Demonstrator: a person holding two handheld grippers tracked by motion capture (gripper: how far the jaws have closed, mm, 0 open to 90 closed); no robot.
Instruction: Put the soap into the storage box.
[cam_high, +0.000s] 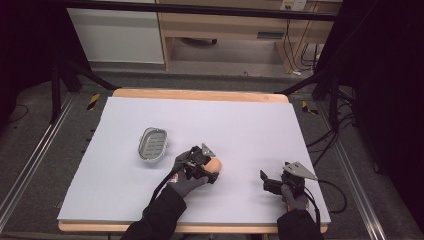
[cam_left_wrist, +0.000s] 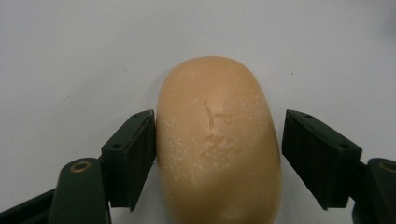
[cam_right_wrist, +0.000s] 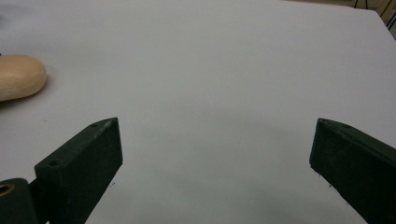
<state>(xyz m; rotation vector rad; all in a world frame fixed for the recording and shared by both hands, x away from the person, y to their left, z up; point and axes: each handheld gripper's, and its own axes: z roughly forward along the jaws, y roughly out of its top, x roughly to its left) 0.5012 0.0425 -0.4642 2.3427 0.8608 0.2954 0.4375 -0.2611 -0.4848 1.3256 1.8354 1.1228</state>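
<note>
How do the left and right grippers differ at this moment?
The left gripper has the soap between its jaws, one pad at its side, the other just clear; the right gripper has nothing between its wide-open jaws. The left is nearer the dish. Both sit low over the table.

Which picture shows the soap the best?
The left gripper view: the soap is close up, its stamped mark plain. The high view shows it small beside the left gripper; the right gripper view catches one end at its left edge.
</note>
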